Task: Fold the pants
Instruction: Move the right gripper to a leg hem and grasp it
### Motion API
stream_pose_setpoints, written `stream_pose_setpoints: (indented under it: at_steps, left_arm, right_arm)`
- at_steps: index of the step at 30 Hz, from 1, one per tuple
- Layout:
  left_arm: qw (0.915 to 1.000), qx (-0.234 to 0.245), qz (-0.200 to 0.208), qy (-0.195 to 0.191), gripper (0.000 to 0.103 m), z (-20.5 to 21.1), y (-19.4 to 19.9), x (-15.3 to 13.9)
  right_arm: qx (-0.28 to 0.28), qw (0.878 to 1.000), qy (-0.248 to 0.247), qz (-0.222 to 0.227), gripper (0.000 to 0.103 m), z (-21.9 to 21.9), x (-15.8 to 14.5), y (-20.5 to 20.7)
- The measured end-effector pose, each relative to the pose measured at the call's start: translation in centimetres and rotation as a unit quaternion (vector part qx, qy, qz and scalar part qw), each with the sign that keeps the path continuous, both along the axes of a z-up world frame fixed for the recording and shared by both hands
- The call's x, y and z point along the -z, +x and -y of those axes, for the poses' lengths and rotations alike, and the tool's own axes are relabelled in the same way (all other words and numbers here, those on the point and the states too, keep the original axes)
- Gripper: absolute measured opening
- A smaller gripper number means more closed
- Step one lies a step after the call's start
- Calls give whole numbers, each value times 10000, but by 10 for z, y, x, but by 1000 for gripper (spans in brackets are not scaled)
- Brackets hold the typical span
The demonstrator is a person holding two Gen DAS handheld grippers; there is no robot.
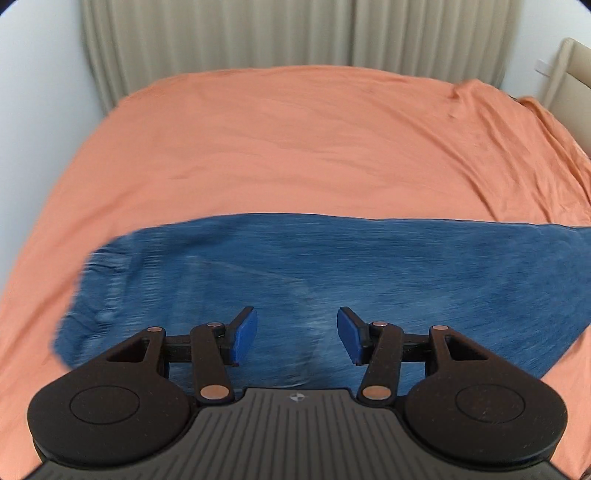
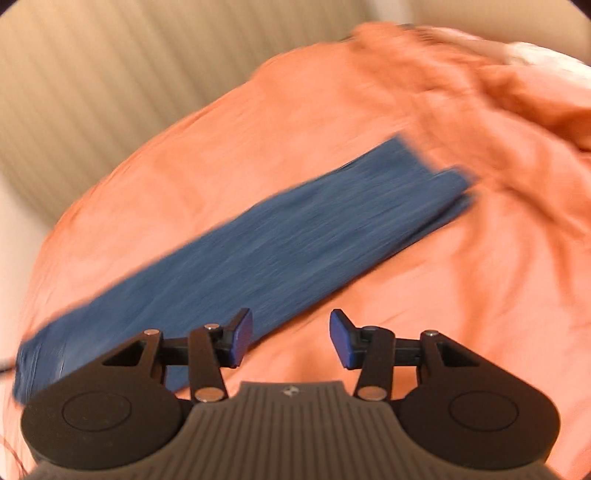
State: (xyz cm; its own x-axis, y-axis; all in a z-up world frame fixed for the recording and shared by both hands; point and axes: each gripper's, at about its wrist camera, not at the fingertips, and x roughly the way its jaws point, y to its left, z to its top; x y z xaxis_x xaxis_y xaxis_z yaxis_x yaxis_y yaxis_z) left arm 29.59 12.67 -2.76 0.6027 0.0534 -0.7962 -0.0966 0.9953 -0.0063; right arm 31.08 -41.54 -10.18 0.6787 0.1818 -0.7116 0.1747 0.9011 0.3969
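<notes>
So, pants: blue denim pants [image 1: 332, 280] lie flat across the near part of the bed, already doubled lengthwise into one long strip by the look of it; the waist end sits to the left in the left wrist view, the leg ends [image 2: 436, 173] far out in the right wrist view.
Step, probably: bringing one end over the other to halve the length.
How to do it well: pinch both layers at an end, lift low, lay hem onto waist squarely so edges line up, then smooth.
Left gripper [image 1: 297, 338]: spread wide, holding nothing, hovering over the seat area of the denim.
Right gripper [image 2: 291, 338]: also released and empty, over the strip's near edge, partly above bare sheet.
Denim feel: thick, stiff-ish, holds a crease; both views are motion-blurred so seams are hard to read.
Sheet [image 1: 280, 147]: soft orange fabric, lightly wrinkled, bunched toward the far right.
Background: pleated beige curtain [image 1: 258, 33], pale wall.
</notes>
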Motion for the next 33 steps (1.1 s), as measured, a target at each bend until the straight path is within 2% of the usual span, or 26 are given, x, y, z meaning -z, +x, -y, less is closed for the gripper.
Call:
stream_pose_setpoints:
  at_steps: [1, 2, 5, 7, 8, 9, 18, 19, 21, 22, 23, 24, 25, 27, 30, 31, 32, 33]
  left_arm:
    - [10000, 46, -31, -13, 59, 9, 8, 4]
    - [10000, 82, -40, -5, 59, 17, 14, 9]
    - [9998, 189, -85, 62, 59, 38, 37, 20]
    - [9995, 259, -149, 80, 59, 50, 54, 30]
    - [9994, 277, -180, 109, 59, 55, 61, 33]
    - [9992, 300, -223, 154, 59, 61, 68, 37]
    - [9983, 302, -412, 297, 57, 85, 116, 73]
    - [9981, 273, -460, 316, 56, 85, 120, 78]
    - [9974, 213, -562, 401, 54, 87, 129, 86]
    - [9971, 187, -576, 456, 53, 87, 131, 90]
    - [9970, 172, -573, 487, 53, 87, 133, 94]
    - [9969, 153, -590, 495, 52, 87, 135, 97]
    - [9969, 120, -604, 495, 52, 87, 137, 100]
    - [9968, 66, -614, 517, 52, 88, 138, 104]
    - [9960, -17, -630, 629, 52, 93, 141, 103]
    - [9956, -23, -588, 722, 50, 96, 141, 100]
    - [9953, -19, -429, 871, 48, 101, 139, 95]
    - [9950, -3, -239, 973, 48, 106, 136, 89]
  right_arm:
    - [147, 9999, 8, 45, 43, 19, -3, 4]
    - [147, 9999, 8, 45, 43, 19, -3, 4]
    - [520, 9986, -40, 73, 42, 74, -5, 19]
    - [707, 9975, 18, 53, 42, 101, 1, 33]
    - [851, 9962, 170, -5, 42, 121, 13, 47]
    - [851, 9962, 170, -5, 41, 121, 13, 47]
    - [1158, 9894, 822, -287, 30, 154, 92, 117]
    - [1177, 9889, 852, -294, 26, 156, 96, 121]
    - [1140, 9886, 972, -175, 3, 162, 96, 128]
    - [1140, 9886, 972, -175, 2, 162, 96, 128]
    - [1023, 9895, 1023, 57, 2, 164, 88, 127]
    - [802, 9924, 856, 363, 1, 161, 72, 120]
    - [802, 9924, 856, 363, 1, 161, 72, 120]
    - [800, 9946, 653, 74, 1, 162, 80, 124]
    - [900, 9930, 721, -248, 1, 170, 109, 124]
    - [938, 9919, 815, -248, 3, 173, 114, 123]
    - [1081, 9883, 1059, -196, 10, 180, 119, 119]
    - [1127, 9868, 1151, -172, 21, 183, 119, 116]
